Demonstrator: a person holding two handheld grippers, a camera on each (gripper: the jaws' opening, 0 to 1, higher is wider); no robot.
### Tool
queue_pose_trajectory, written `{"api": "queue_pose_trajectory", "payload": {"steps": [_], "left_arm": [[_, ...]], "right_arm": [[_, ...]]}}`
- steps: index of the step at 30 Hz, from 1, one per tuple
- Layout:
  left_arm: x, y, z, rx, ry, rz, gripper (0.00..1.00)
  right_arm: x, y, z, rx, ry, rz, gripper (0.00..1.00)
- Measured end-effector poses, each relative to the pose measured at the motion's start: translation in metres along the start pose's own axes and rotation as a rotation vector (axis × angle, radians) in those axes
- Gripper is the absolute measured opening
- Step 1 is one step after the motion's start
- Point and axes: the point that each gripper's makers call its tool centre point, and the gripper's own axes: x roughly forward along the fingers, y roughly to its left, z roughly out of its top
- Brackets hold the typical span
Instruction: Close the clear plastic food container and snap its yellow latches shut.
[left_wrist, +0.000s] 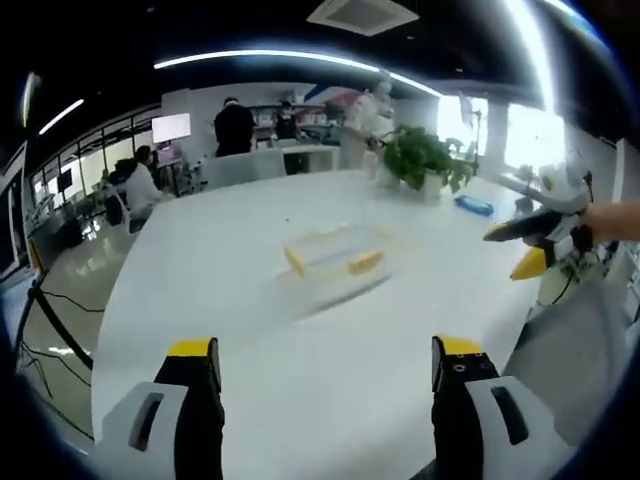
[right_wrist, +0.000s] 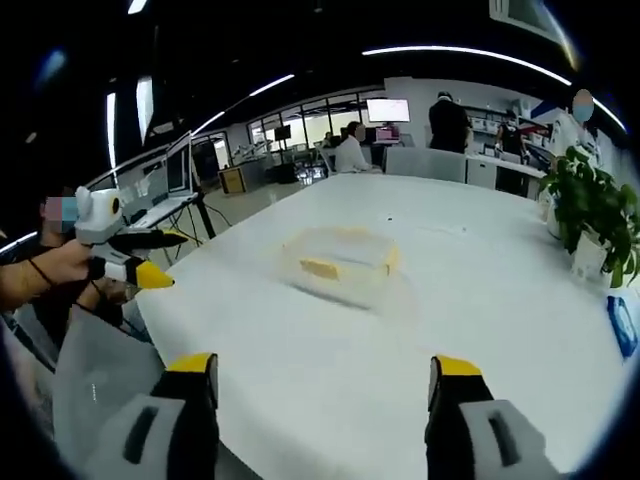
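One clear food container (left_wrist: 333, 262) with yellow latches (left_wrist: 365, 262) sits on the white desk (left_wrist: 300, 380). Both tools, left (left_wrist: 325, 365) and right (right_wrist: 325, 380), are wide apart, holding nothing.

table (left_wrist: 250, 330): big white one, glossy top
plant (left_wrist: 425, 160): leafy green, in a white pot on the far side of the table
blue thing (left_wrist: 473, 206): flat, near the plant
monitor (right_wrist: 387, 109): lit up, way in the back
people: a few back there around desks
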Motion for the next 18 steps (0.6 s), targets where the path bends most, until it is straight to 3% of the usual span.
{"api": "queue_pose_trajectory", "payload": {"steps": [8, 18], "left_arm": [[-0.005, -0.003, -0.002, -0.027, -0.02, 0.001, 0.86], [-0.007, -0.009, -0.01, -0.042, -0.006, -0.009, 0.85]], "right_arm": [[-0.005, 0.014, -0.005, 0.016, -0.01, 0.006, 1.0], [-0.014, 0.025, 0.004, 0.035, -0.066, 0.013, 1.0]]}}
